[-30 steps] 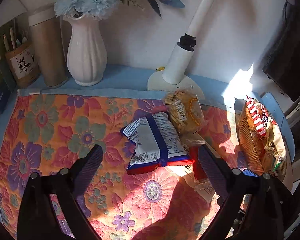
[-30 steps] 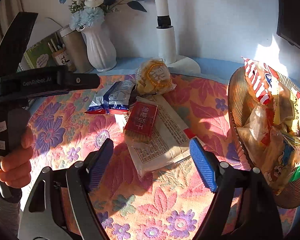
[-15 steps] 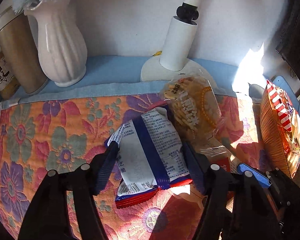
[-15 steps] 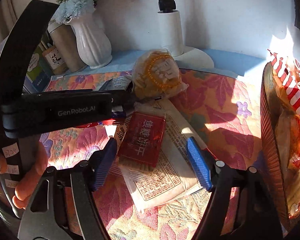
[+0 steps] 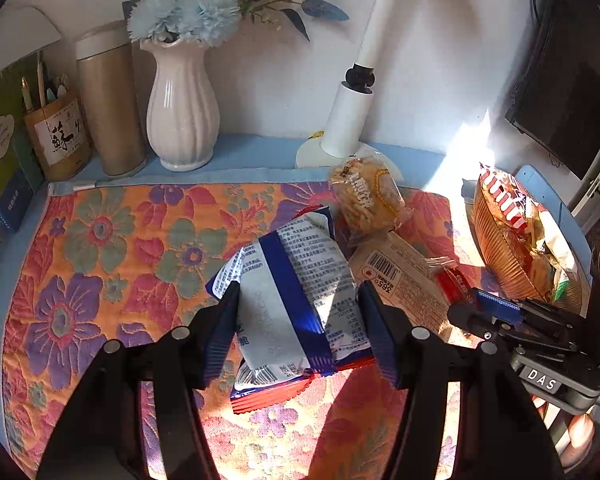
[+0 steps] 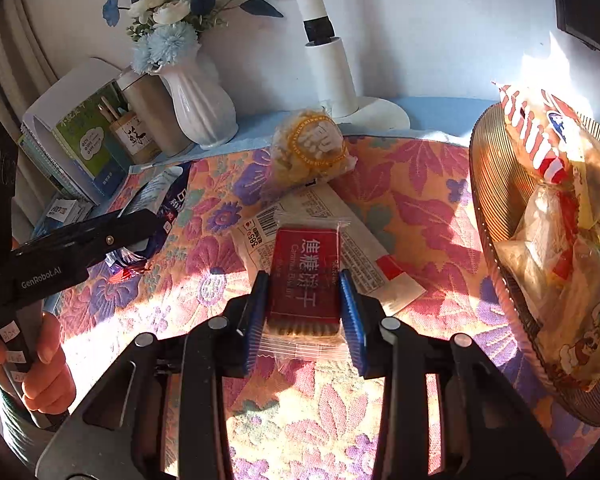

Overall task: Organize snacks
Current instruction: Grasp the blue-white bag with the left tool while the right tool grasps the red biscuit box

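My left gripper [image 5: 298, 324] is shut on a white and blue snack bag [image 5: 292, 292], lifted off the floral mat. My right gripper [image 6: 304, 312] is shut on a red caramel biscuit packet [image 6: 306, 276], held above a flat beige packet [image 6: 332, 216]. A round yellow snack bag [image 6: 310, 148] lies behind it, near the lamp base; it also shows in the left wrist view [image 5: 366, 196]. A gold ribbed basket [image 6: 496, 208] holding several snacks stands at the right, seen too in the left wrist view [image 5: 500, 248].
A white vase [image 5: 182, 108] with flowers, a gold thermos [image 5: 110, 100], a pen holder [image 5: 58, 136] and books stand along the back left. A white lamp base [image 6: 372, 114] stands at the back centre. The floral mat [image 5: 100, 260] covers the table.
Both grippers moved forward and closed: the left onto the white and blue bag, the right onto the red biscuit packet. Both packets are now raised.
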Demonstrator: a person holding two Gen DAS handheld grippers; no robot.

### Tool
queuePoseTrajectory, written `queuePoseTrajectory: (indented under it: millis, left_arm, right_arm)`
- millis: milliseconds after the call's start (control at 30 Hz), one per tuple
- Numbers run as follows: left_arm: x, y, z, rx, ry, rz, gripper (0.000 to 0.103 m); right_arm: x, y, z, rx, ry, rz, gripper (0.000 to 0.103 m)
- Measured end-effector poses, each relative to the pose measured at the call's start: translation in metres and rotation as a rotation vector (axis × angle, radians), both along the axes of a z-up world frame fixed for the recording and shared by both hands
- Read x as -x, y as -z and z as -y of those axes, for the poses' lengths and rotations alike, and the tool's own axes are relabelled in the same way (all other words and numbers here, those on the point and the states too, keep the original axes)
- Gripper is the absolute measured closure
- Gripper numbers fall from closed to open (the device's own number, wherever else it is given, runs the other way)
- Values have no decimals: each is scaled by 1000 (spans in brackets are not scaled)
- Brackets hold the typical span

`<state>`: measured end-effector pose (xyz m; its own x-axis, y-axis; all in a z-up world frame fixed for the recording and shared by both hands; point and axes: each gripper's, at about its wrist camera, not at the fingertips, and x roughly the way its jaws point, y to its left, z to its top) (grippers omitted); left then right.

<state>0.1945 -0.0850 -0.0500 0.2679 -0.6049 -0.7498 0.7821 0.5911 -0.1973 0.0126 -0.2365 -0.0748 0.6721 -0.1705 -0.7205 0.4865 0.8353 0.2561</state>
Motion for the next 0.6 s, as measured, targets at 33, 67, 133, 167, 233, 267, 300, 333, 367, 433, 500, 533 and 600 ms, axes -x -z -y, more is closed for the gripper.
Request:
queuePoseTrajectory:
  millis: [33,67,133,167,233,267,300,333,367,433,500,533,600]
  left_arm:
    - [6,0,-9,5,3,-11,45]
    - [12,1,-18,9,10,-23,45]
    - [27,4,-33,4,20,-31,45]
    - [36,6,-43,-1,27,-31,45]
    - [53,11,-53,-4,40,-31,45]
    - [61,13,-57,-2,49,-32,45]
    - [70,16,-59,-2,59,-33,44]
    - [79,19,-61,-8,71,-28,44]
    - [87,21,-62,-17,84,-15,44]
    - [102,27,-59,-50,118,21,44]
    - [115,31,-56,-82,149,49,44]
    - [121,33,-55,-89,163,57,43]
    - [132,36,-54,-100,183,78,41]
  right_arm:
    - [11,-3,-7,1,-8,11,67]
    - [20,-5,-14,2,-11,17,67]
    - [40,-7,-27,16,-5,16,67]
    - [49,-5,-36,28,2,8,67]
    - [67,-2,-49,49,8,-10,67]
    - [75,0,-55,64,13,-22,67]
    - [80,3,-60,81,18,-39,67]
    - [86,6,-65,98,21,-57,67]
    - [90,10,-69,113,22,-72,67]
    - [98,17,-74,129,27,-96,67]
    - [104,25,-76,133,40,-119,67]
    - [106,29,-77,136,46,-126,66]
    - [109,33,-79,148,55,-136,66]
